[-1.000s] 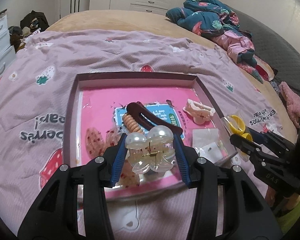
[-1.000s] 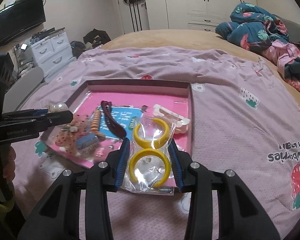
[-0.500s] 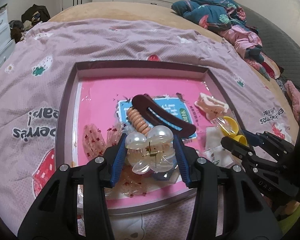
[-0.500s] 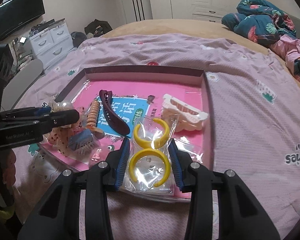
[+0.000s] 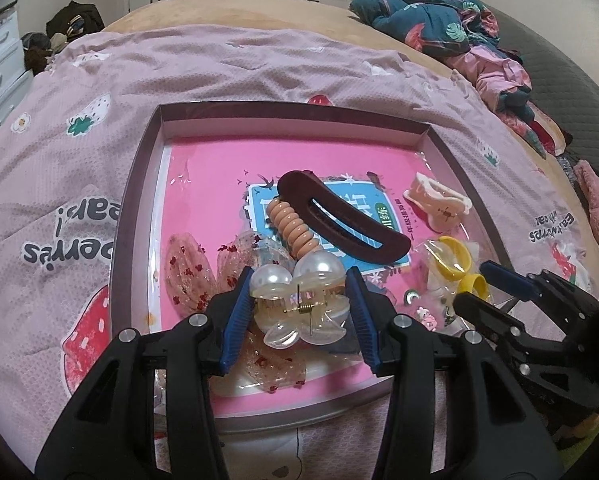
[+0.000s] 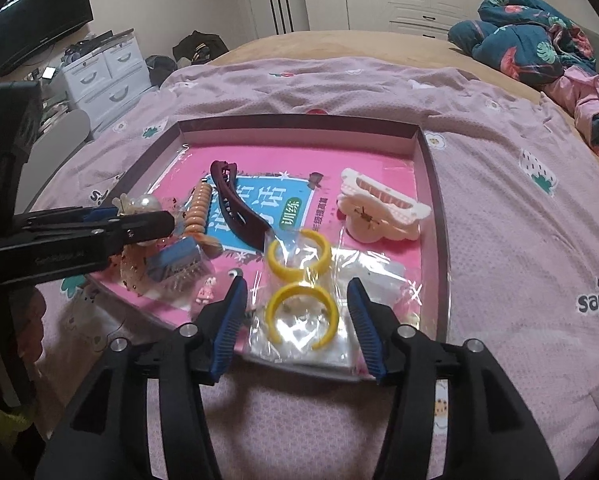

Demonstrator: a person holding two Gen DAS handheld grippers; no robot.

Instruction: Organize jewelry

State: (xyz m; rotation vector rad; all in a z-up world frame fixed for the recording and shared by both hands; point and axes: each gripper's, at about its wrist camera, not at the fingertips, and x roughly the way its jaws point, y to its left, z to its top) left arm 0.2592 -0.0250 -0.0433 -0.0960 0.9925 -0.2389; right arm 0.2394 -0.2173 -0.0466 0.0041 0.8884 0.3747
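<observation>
A shallow box (image 5: 139,184) with a pink floor lies on the bed. My left gripper (image 5: 299,300) is shut on a clear pearl hair claw (image 5: 299,304), held low over the box's near left part. My right gripper (image 6: 297,304) has opened; the clear bag with two yellow rings (image 6: 299,292) lies between its fingers on the box's near edge, no pad touching it. A dark maroon clip (image 5: 339,216), a peach coil tie (image 5: 295,228) and a cream claw clip (image 6: 379,212) lie in the box (image 6: 435,208).
Pink glitter clips (image 5: 187,276), a blue comb clip (image 6: 175,260) and small charms (image 6: 205,294) lie at the box's near side. A pile of clothes (image 6: 539,52) sits at the far right of the bed. White drawers (image 6: 103,76) stand left.
Both grippers moved forward over the box. The right gripper's fingers spread apart and the bag of yellow rings now lies loose between them. The left gripper still holds the pearl claw.
</observation>
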